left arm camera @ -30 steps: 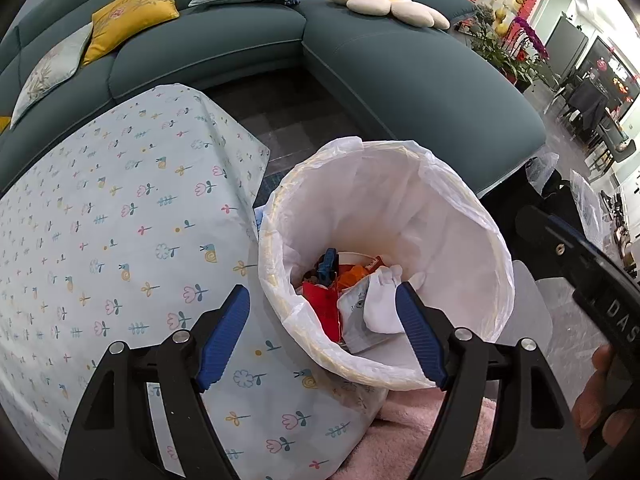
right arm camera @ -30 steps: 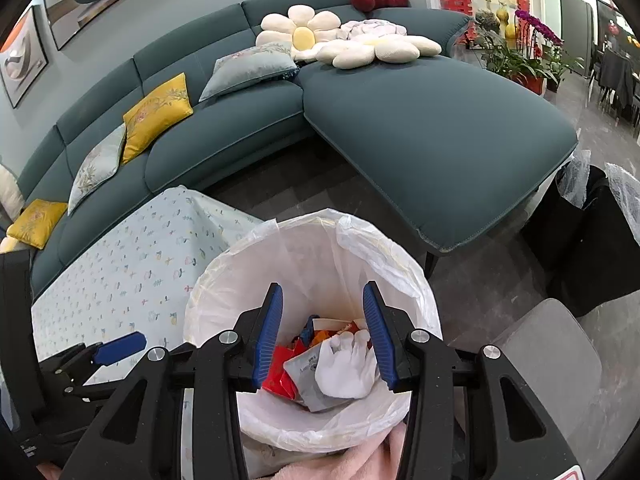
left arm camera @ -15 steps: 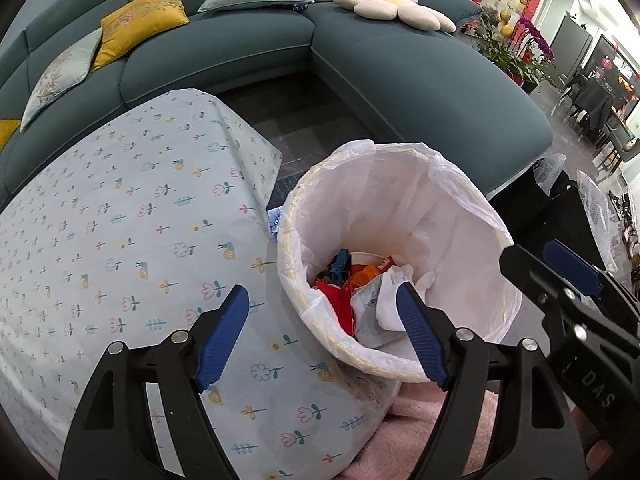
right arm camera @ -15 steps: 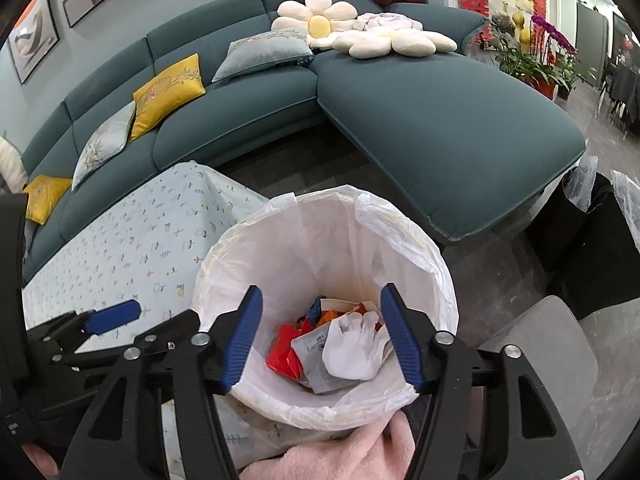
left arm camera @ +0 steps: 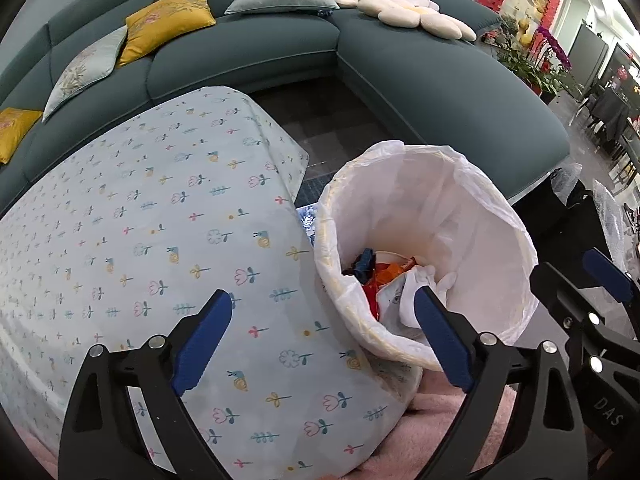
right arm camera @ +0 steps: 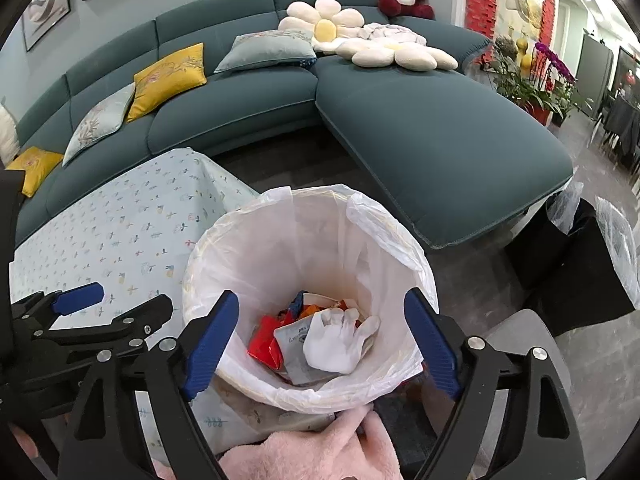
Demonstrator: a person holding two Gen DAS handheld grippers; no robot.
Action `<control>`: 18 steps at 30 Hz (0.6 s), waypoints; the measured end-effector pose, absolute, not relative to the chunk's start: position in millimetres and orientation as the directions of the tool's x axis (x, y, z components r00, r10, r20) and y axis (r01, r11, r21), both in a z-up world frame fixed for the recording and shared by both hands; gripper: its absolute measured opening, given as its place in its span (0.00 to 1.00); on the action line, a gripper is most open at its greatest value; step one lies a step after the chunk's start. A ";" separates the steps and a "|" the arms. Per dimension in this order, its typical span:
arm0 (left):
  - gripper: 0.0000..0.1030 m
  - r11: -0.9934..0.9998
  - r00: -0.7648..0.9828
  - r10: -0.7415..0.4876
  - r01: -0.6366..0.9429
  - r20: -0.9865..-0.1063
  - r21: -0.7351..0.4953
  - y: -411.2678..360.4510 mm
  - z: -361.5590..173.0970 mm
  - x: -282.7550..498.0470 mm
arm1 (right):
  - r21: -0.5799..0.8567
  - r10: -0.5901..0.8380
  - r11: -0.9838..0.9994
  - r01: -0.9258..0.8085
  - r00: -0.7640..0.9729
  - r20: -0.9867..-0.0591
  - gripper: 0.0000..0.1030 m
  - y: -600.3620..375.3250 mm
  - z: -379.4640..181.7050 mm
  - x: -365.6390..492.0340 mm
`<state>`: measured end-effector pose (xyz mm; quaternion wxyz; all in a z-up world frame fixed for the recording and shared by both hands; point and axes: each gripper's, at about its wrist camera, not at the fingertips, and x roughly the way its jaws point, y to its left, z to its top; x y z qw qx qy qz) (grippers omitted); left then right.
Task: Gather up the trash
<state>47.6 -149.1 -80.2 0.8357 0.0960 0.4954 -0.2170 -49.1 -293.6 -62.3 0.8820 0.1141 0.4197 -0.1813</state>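
Note:
A round bin with a white liner [left arm camera: 500,216] [right arm camera: 320,216] stands beside the table. Trash lies at its bottom [right arm camera: 320,340] [left arm camera: 384,284]: red and orange wrappers, a grey pouch, a blue scrap and a crumpled white glove. My left gripper [left arm camera: 316,340] is open and empty, above the table edge and the bin's near rim. My right gripper [right arm camera: 316,344] is open and empty, held over the bin's mouth. Each gripper shows in the other's view: the right one at right in the left wrist view [left arm camera: 592,312], the left one at left in the right wrist view [right arm camera: 92,312].
The table wears a pale blue floral cloth [left arm camera: 140,220] [right arm camera: 120,220]. A teal corner sofa [right arm camera: 420,128] with cushions lies beyond a strip of dark floor. Black bags [right arm camera: 572,256] stand at the right. A pink fluffy fabric [right arm camera: 312,452] lies under the grippers.
My right gripper has opened wider and drawn back a little above the bin. My left gripper has shifted left over the table, so the bin sits further right in its view.

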 end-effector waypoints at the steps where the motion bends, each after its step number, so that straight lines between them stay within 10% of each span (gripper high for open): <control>1: 0.85 0.889 0.421 -0.264 0.455 -0.868 -0.050 -146.7 -79.6 47.0 | 0.048 -0.224 0.909 0.415 0.581 -0.782 0.81 -293.1 -62.2 -49.8; 18: 0.87 0.916 0.480 -0.221 0.401 -0.849 -0.012 -115.2 -76.5 32.5 | 0.020 -0.224 0.924 0.382 0.581 -0.782 0.93 -270.4 -71.9 -62.0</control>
